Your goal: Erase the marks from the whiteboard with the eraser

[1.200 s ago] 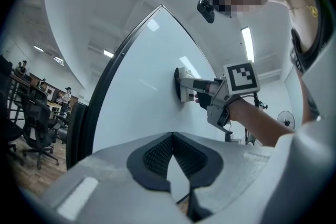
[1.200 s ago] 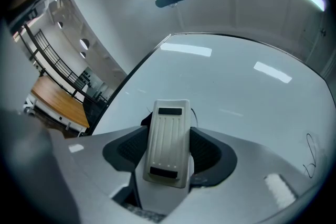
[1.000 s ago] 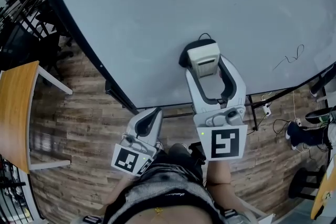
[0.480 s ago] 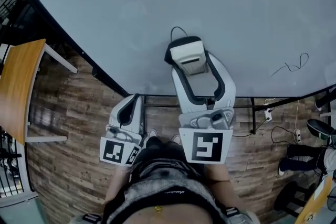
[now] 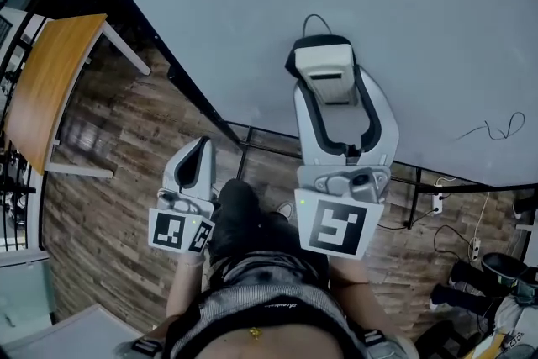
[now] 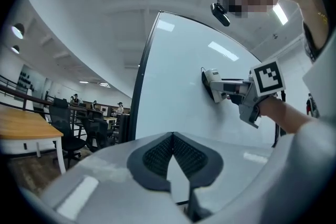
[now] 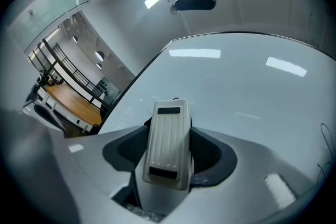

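Whiteboard [image 5: 420, 4] fills the top of the head view, pale and broad, its dark edge running down on a slant, with a wood-plank floor [image 5: 109, 206] beneath it and an orange-topped table [image 5: 50, 84] off at the left. And there's the right gripper [image 5: 328, 78], reaching up to the board with the eraser [image 5: 326, 70] clamped between its jaws. The right gripper view confirms it: both dark pads press the sides of the cream, ribbed eraser body. From the left gripper view the eraser's dark felt face sits flat against the board surface. A thin black curl [image 5: 313, 19] shows on the board just above the eraser's top end, touching it. Well off to the right, near the lower edge of the board, sits a black squiggle [image 5: 498, 129], well apart from the eraser. Down low now, the left gripper [image 5: 200, 154] hangs below the board's edge over the floor, near the person's dark trouser leg, and its own view shows the jaws closed together with nothing between them. Each gripper carries its marker cube [image 5: 334, 224] close to the person's body. Far back in the left gripper view stand black office chairs [image 6: 58, 123], with a few people in the distance.
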